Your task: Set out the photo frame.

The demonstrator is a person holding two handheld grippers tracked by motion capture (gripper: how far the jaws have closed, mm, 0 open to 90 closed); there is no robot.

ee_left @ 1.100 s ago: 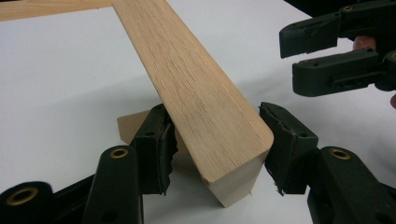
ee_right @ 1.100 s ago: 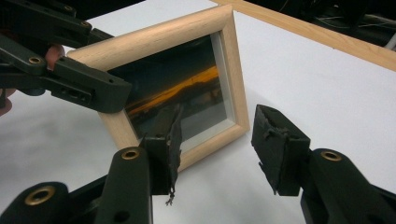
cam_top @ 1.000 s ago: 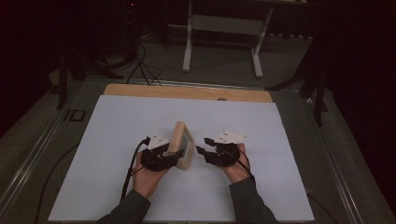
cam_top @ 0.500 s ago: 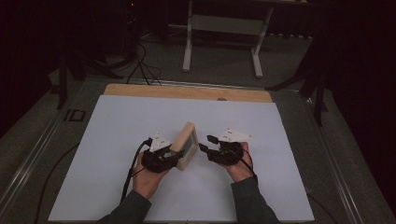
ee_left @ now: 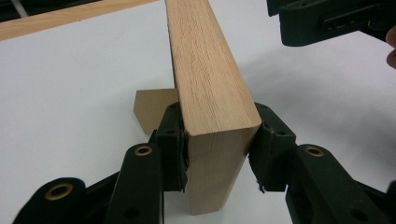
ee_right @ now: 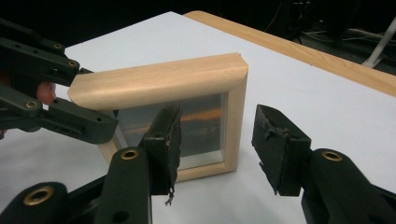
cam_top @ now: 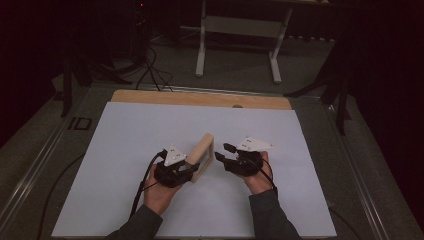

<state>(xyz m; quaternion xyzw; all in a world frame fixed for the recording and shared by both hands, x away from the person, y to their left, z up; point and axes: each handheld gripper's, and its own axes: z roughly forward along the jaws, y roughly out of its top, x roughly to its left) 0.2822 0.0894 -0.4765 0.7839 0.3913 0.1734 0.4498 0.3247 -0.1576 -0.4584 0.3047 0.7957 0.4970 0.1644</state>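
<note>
On the white sheet [cam_top: 125,150] near the middle of the table, work on a small picture frame [cam_top: 204,152]. Judged to be at the standing-up step: frame held on edge, tilted, not yet settled on its own.

Starting at the left: left gripper [cam_top: 192,167] clamped on the near end of the frame, one pad on each face of the wood, jaws having just been closing with the frame between them. Seen along those jaws, a thick bar of pale wood with fine straight grain, square-cut at the near end, bottom edge down toward the sheet. Behind it, a flat tan prop [ee_left: 149,109], cardboard-like, with a clipped corner, leaning off the back.

Further right, seen from the other side: rounded top rail, mitred corner, a pane of glass [ee_right: 201,121] set deep, a dim picture with an orange band behind it.

At the far right: right gripper [cam_top: 220,157] close to the frame's front, jaws parted at a middling width, nothing between the worn, ragged pads.

Next move, as a guess: needs the prop swung out and the bottom edge set flat before any letting go; calls for the free gripper to steady the far end, gently, clear of the glass. Smooth wood, likely to slip if pinched lightly.
</note>
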